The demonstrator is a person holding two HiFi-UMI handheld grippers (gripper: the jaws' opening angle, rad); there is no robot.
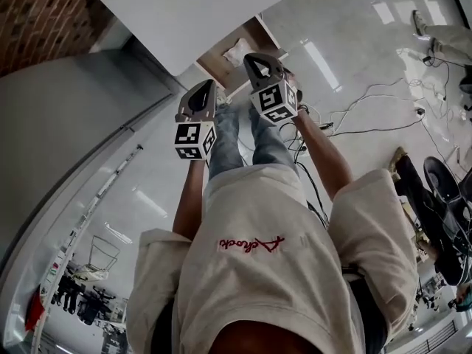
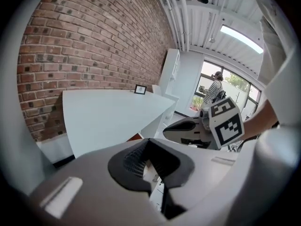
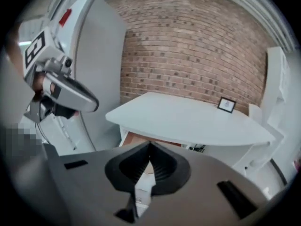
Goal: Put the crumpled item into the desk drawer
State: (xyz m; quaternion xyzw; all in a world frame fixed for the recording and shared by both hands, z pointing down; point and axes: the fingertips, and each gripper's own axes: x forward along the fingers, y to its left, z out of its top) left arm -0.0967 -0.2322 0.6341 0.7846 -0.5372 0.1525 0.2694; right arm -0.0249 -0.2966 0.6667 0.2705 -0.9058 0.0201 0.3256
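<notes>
A white desk stands ahead, and its wood-lined drawer is pulled open below the top. A white crumpled item lies inside the drawer. My left gripper is held in the air short of the drawer, its jaws shut and holding nothing. My right gripper reaches further, over the drawer's edge, also shut and holding nothing. In the left gripper view the jaws meet at the tip, with the drawer just beyond. In the right gripper view the jaws are closed before the drawer.
A brick wall rises behind the desk. A small picture frame stands on the desktop. White cabinets stand at the desk's far end. Cables trail over the glossy floor at the right, near a dark chair.
</notes>
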